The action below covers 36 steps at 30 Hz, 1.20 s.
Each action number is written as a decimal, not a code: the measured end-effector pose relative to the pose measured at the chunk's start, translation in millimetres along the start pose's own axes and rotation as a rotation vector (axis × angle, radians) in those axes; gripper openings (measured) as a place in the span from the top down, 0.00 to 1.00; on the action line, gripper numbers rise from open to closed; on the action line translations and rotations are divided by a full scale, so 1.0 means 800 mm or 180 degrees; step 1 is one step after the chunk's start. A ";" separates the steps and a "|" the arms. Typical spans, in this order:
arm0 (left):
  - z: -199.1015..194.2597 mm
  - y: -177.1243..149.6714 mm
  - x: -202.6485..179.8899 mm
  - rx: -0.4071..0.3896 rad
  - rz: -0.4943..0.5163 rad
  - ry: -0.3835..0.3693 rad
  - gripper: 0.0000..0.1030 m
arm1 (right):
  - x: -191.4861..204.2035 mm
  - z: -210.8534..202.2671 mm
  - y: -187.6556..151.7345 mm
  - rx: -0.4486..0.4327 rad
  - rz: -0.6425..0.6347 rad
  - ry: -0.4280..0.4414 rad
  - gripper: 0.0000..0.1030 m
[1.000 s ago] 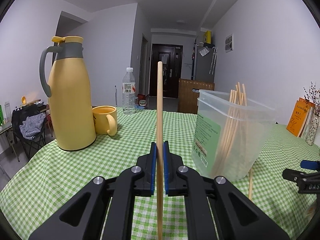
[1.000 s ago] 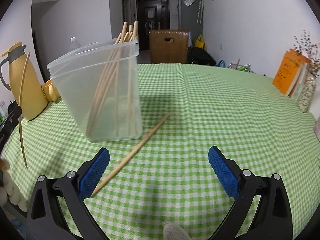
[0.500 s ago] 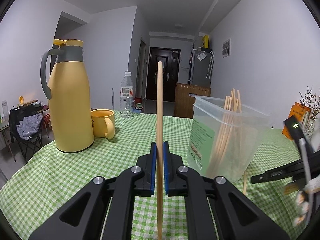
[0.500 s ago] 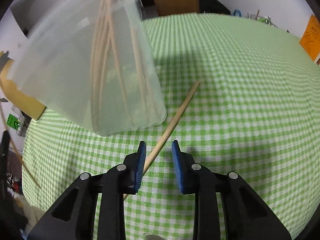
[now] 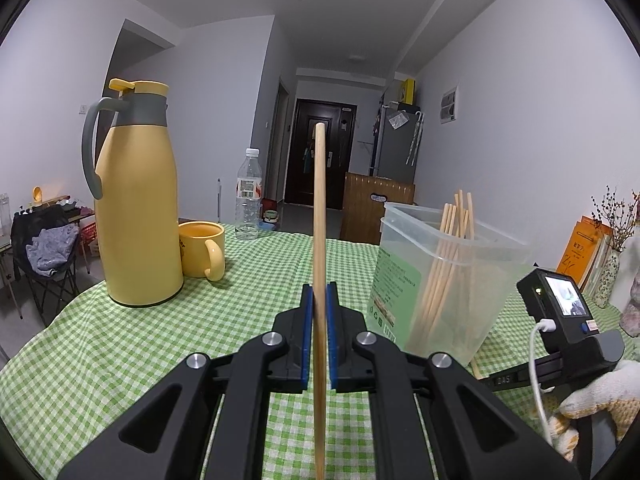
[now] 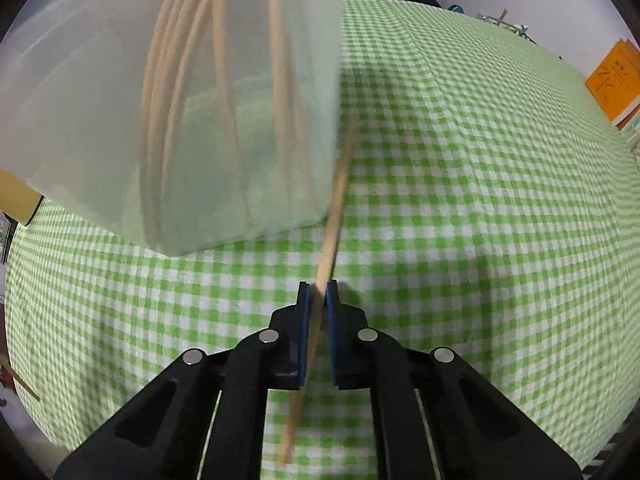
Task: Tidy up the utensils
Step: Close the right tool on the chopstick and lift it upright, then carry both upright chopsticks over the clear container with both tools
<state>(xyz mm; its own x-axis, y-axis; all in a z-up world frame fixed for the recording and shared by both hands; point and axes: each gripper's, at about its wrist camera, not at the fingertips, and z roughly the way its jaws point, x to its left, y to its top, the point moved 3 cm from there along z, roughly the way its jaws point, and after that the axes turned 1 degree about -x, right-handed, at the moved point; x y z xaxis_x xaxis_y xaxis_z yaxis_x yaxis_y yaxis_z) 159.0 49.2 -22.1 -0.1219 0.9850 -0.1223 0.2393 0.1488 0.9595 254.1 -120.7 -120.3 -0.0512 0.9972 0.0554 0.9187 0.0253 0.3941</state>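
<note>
Yellow jug (image 5: pixel 138 208) and mug (image 5: pixel 200 249) are standing at the left of the checked cloth (image 5: pixel 120 336). Left gripper (image 5: pixel 319 336) is pinching one chopstick (image 5: pixel 319 240) upright. Right gripper (image 6: pixel 318 336) is clamping a second chopstick (image 6: pixel 334 208) lying just beside the clear bin (image 6: pixel 100 112) of chopsticks.

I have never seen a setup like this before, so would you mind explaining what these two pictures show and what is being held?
No robot here: a person holds a two-finger clamp in each hand, with a camera looking along its fingers. The left camera shows the left gripper shut on an upright chopstick. On the green checked tablecloth stand a yellow jug, a mug, a water bottle and a clear container of chopsticks. The gloved hand belongs to the other clamp. The right camera looks down at the right gripper, shut on a second chopstick beside the container.
</note>
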 end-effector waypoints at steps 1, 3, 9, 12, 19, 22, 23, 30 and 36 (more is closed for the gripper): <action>-0.001 0.000 0.001 -0.0007 -0.0008 -0.0001 0.96 | -0.005 -0.001 -0.001 0.0014 0.0007 0.0004 0.93; -0.002 0.001 0.002 -0.0008 -0.0025 -0.0010 0.96 | -0.017 -0.006 -0.004 0.0042 0.0025 0.0033 0.94; -0.007 0.000 0.003 0.0006 -0.0046 -0.0023 0.96 | -0.051 -0.009 -0.026 0.0126 -0.0053 0.0120 0.93; -0.011 0.000 0.002 -0.0001 -0.0047 -0.0024 0.96 | -0.061 -0.008 -0.028 0.0222 -0.0070 0.0184 0.93; -0.027 0.005 -0.002 -0.0055 -0.0037 -0.0001 0.96 | -0.045 -0.001 -0.016 0.0469 -0.0229 0.0069 0.93; -0.031 0.007 -0.002 -0.0060 -0.0037 0.0014 0.96 | -0.038 0.001 -0.013 0.0433 -0.0235 0.0021 0.93; -0.032 0.007 -0.002 -0.0055 -0.0035 0.0015 0.96 | -0.038 0.000 -0.015 0.0382 -0.0218 0.0006 0.94; -0.032 0.008 -0.007 0.0005 0.0028 0.0000 0.96 | -0.047 -0.027 -0.025 -0.0084 -0.0012 0.0311 0.94; -0.031 0.017 -0.012 0.0009 0.0002 -0.0032 0.96 | -0.075 -0.074 -0.037 -0.0812 0.0148 0.0601 0.94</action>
<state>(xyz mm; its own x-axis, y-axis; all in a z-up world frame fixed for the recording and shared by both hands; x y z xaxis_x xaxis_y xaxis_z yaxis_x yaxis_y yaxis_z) 139.3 39.3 -1.3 -0.1121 0.9859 -0.1243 0.2419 0.1484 0.9589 206.5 -185.8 -80.8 -0.1051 0.9654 0.2385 0.7952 -0.0624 0.6031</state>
